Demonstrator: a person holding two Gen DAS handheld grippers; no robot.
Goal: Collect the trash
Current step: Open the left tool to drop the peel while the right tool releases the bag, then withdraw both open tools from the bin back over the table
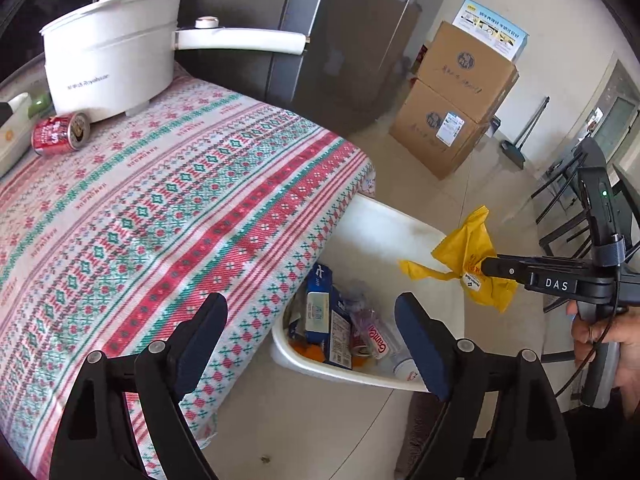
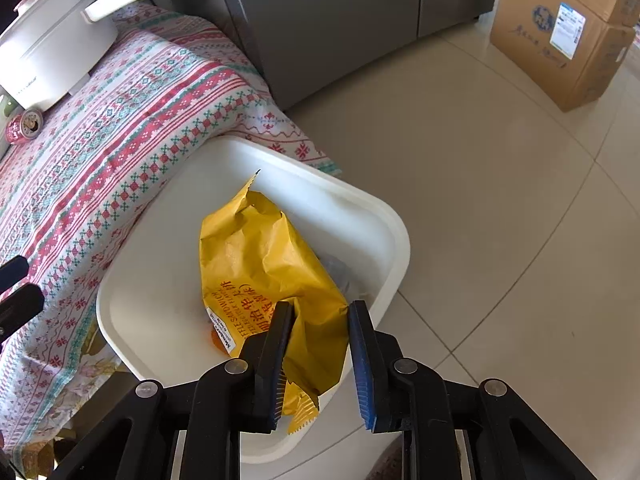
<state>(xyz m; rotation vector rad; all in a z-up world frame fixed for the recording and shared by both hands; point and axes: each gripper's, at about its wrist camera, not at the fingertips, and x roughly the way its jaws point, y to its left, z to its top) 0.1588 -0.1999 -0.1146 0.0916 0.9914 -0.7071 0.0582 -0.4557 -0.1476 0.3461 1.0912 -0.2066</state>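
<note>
A crumpled yellow snack wrapper (image 2: 260,256) hangs over the white bin (image 2: 152,280), with my right gripper (image 2: 320,344) shut on its lower end. In the left wrist view the same wrapper (image 1: 468,248) sticks out from the right gripper (image 1: 486,268) above the bin's (image 1: 384,236) far side. My left gripper (image 1: 310,344) stands open and holds nothing, above the bin's near edge beside the table. A blue carton (image 1: 320,312) and other wrappers lie in the bin. A red can (image 1: 60,134) lies on its side on the patterned tablecloth (image 1: 160,200).
A white electric pot (image 1: 112,52) with a long handle stands at the table's far end, next to the can. A grey fridge (image 1: 340,40) rises behind the table. Stacked cardboard boxes (image 1: 452,100) sit on the tiled floor. A person's hand (image 1: 612,340) holds the right gripper.
</note>
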